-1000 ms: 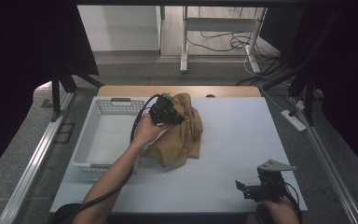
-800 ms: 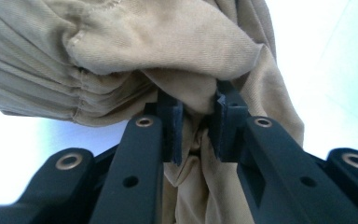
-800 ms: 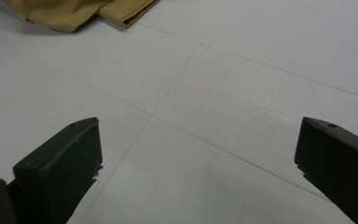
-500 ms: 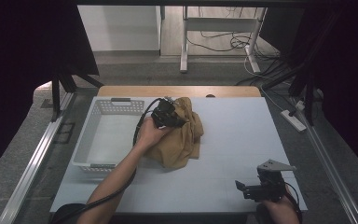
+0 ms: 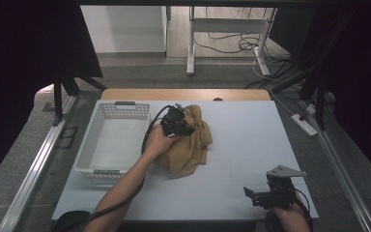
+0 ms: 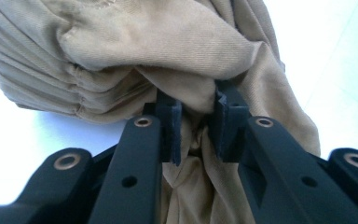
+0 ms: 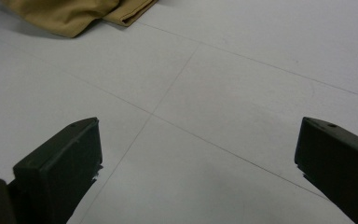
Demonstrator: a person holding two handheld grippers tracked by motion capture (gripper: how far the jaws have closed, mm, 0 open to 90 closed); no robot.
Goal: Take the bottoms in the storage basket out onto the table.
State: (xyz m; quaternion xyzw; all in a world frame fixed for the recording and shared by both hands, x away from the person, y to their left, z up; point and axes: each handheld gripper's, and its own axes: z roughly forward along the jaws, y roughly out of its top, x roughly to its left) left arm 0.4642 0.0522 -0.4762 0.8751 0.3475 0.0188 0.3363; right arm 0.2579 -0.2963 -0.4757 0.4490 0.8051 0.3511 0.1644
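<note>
The tan cloth (image 5: 189, 142) lies bunched mid-table, at 3 o'clock of the white basket (image 5: 112, 145). The left gripper (image 6: 196, 122) pinches a gathered fold near its top. Soft and light, it will drape; grip thick folds. The right gripper (image 5: 251, 193) rests spread at 5 o'clock

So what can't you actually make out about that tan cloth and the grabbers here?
- Tan cloth, high view: the hand and left gripper cover its near-basket side.
- Cloth, left gripper view: top edge cuts it off.
- Right gripper, its own view: jaws cut off at the bottom.
- Basket weave: too small.
</note>
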